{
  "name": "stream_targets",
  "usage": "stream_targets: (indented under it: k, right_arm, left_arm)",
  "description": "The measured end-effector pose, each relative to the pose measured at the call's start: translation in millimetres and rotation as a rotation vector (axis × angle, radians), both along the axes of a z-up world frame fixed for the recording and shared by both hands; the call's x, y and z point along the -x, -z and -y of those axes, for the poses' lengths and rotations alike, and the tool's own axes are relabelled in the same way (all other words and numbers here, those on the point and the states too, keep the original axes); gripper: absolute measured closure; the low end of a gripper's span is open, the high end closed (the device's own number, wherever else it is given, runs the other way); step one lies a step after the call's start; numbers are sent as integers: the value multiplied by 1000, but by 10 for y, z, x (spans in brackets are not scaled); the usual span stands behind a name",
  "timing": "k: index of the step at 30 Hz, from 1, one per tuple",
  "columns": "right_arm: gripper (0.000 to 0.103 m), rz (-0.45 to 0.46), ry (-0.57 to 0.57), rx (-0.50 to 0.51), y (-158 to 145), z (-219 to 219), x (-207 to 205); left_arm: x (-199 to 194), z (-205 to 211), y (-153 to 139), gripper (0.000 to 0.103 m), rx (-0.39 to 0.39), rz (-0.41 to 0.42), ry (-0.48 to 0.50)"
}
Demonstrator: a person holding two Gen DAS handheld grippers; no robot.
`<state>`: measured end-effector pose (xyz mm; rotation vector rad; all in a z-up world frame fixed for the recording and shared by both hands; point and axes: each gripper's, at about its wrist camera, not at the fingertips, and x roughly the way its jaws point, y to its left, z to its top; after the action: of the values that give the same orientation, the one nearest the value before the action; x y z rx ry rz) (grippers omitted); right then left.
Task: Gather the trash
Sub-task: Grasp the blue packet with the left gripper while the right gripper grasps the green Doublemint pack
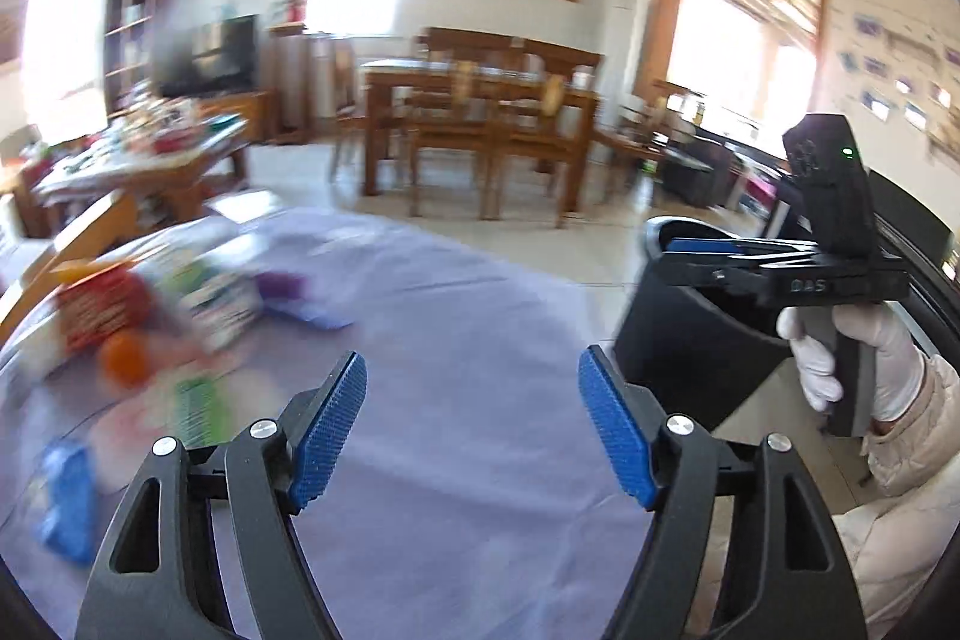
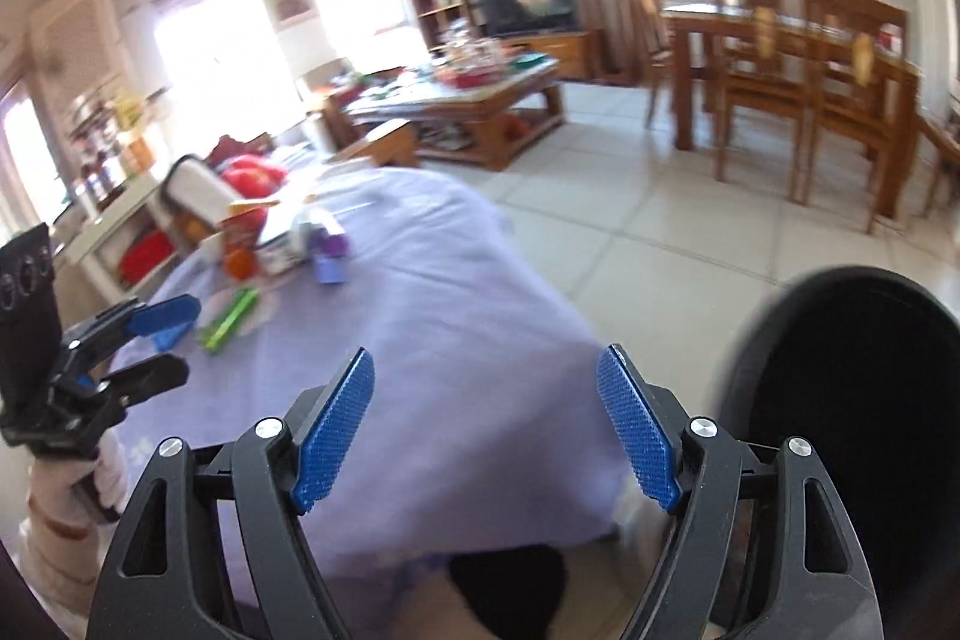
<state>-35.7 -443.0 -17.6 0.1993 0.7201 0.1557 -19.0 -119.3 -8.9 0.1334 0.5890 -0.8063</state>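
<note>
Left wrist view: the trash pile (image 1: 150, 316) at the left of the lavender-covered worktop (image 1: 456, 370) is smeared by motion blur; individual items cannot be identified beyond a red packet (image 1: 102, 316), an orange round object (image 1: 123, 358), a green-and-white wrapper (image 1: 201, 403) and a blue piece (image 1: 69, 490) near the frame's lower left edge. The black bin (image 1: 690, 340) beside the worktop's right edge is partly covered by the right tongs (image 1: 705, 247), whose tips sit at the bin's rim. In the right wrist view the bin's interior is dark and its contents cannot be made out, and its lower part is cut off by the frame. The left tongs (image 1: 474, 424) stand wide, blue pads apart, nothing between them, over bare cloth. The right tongs likewise stand wide and empty, angled downward at the worktop's near edge. A white-gloved hand (image 1: 852, 370) grips the right handle upright; the sleeve is pale and quilted.
</note>
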Motion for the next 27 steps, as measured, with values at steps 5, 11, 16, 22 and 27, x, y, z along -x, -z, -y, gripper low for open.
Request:
stream_targets:
  k: [5, 11, 16, 22, 27]
  right_arm:
    - [27, -35, -137, 9, 30, -949, -403]
    - [28, -90, -259, 12, 128, -1945, -744]
    - [33, -134, -281, 7, 211, -2355, -1000]
    - [34, -188, -259, 49, 325, -2629, -1244]
    - [43, -222, -257, 114, 430, -2764, -1371]
  left_arm:
    - [-292, -895, 86, 30, -46, -42, -195]
    - [-666, -1481, 200, 30, -103, -146, -311]
    - [-909, -1729, 313, 30, -128, -204, -307]
    - [-965, -1763, 460, 30, -172, -253, -282]
    - [-1062, -1723, 557, 30, -214, -278, -257]
